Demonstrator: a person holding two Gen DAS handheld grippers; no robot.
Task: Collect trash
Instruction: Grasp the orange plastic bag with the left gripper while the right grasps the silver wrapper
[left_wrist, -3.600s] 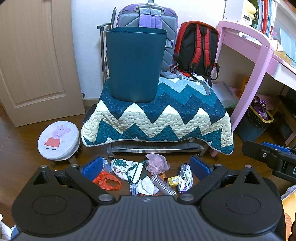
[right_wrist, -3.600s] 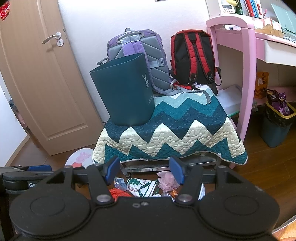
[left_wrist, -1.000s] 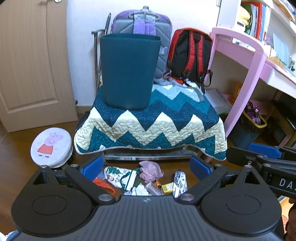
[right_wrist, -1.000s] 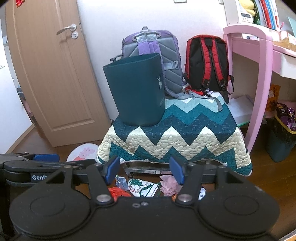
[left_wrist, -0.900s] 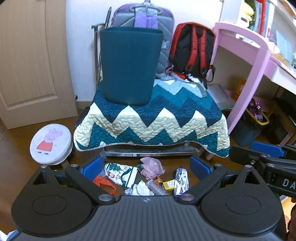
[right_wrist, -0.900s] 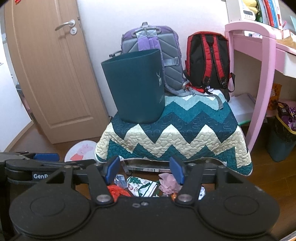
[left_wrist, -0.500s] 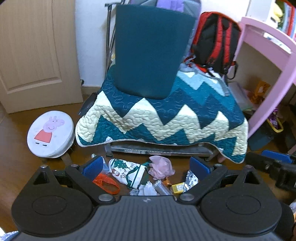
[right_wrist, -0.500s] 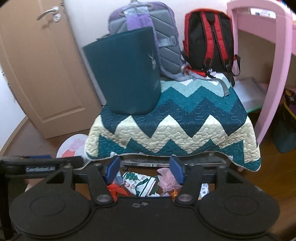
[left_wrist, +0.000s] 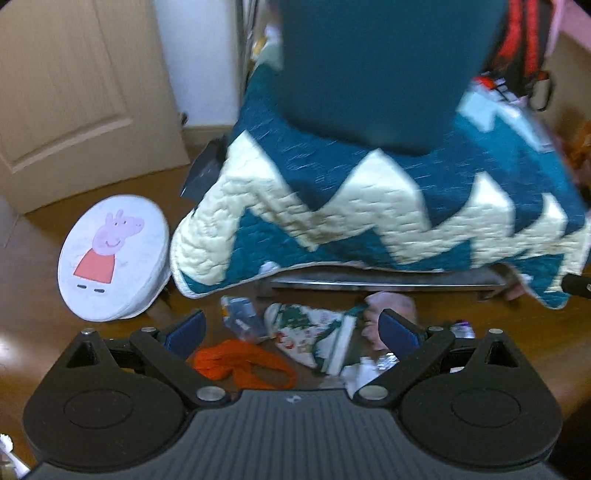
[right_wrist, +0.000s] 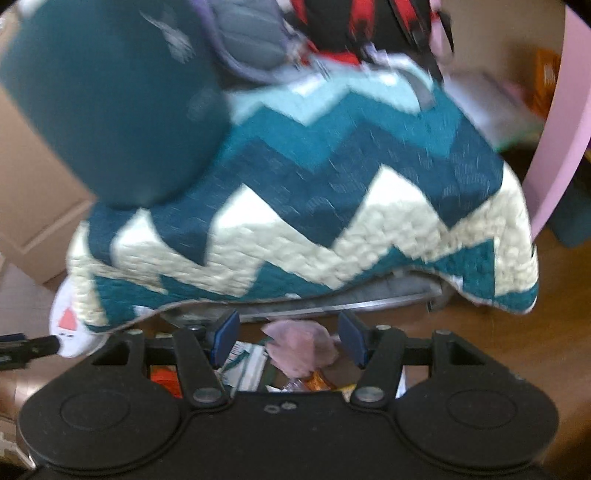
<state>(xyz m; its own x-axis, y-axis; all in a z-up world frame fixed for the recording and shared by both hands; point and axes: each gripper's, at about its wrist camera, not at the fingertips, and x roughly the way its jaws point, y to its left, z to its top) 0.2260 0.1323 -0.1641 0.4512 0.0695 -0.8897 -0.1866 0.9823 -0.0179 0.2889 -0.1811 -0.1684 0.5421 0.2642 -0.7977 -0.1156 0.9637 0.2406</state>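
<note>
Trash lies on the wooden floor in front of a quilt-covered stand: an orange bag (left_wrist: 242, 365), a white and green printed wrapper (left_wrist: 310, 328), a clear wrapper (left_wrist: 240, 319) and a pink crumpled piece (left_wrist: 391, 306), which also shows in the right wrist view (right_wrist: 299, 347). A dark teal bin (left_wrist: 384, 70) stands on the quilt and also shows in the right wrist view (right_wrist: 110, 103). My left gripper (left_wrist: 291, 330) is open and empty above the trash. My right gripper (right_wrist: 288, 338) is open and empty, with the pink piece between its blue fingertips in the view.
A zigzag teal and cream quilt (left_wrist: 369, 206) drapes over the low stand. A round Peppa Pig stool (left_wrist: 110, 256) stands at the left. A wooden door (left_wrist: 74, 85) is at the back left. Backpacks (right_wrist: 332, 33) lean behind the bin. A pink desk leg (right_wrist: 561, 129) is at the right.
Both grippers have moved forward and down toward the trash pile; the bin and quilt now loom larger and blurred. Both stay open and empty.
</note>
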